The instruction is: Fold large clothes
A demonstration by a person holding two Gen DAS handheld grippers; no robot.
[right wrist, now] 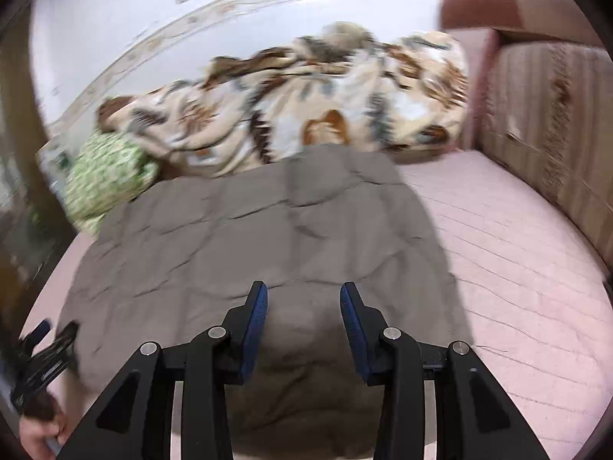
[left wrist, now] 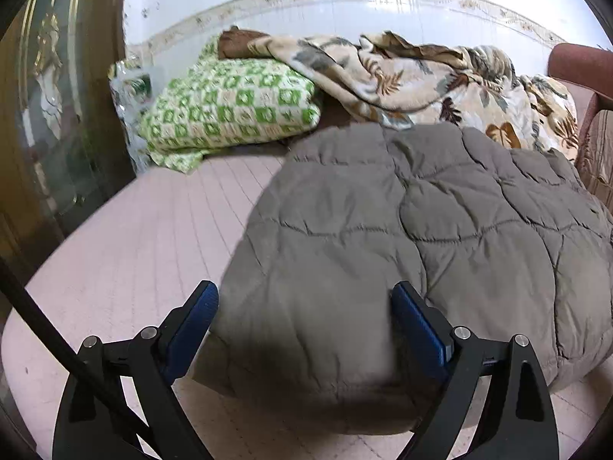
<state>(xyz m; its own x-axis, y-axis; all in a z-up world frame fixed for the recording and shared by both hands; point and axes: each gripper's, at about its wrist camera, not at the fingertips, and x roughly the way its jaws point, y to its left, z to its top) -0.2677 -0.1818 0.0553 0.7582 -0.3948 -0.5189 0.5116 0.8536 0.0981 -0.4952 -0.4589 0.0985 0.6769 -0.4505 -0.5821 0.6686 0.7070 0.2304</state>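
Note:
A grey quilted garment lies folded on the pink bed sheet; it also shows in the right wrist view. My left gripper is open, its blue pads wide apart just above the garment's near left corner. My right gripper is open and empty, hovering over the garment's near edge. The left gripper also shows at the far left of the right wrist view, held in a hand beside the garment's left edge.
A green-and-white checked blanket and a leaf-print blanket are piled at the back by the white wall. A dark wooden cabinet stands left. A padded striped headboard stands right. The pink sheet runs right of the garment.

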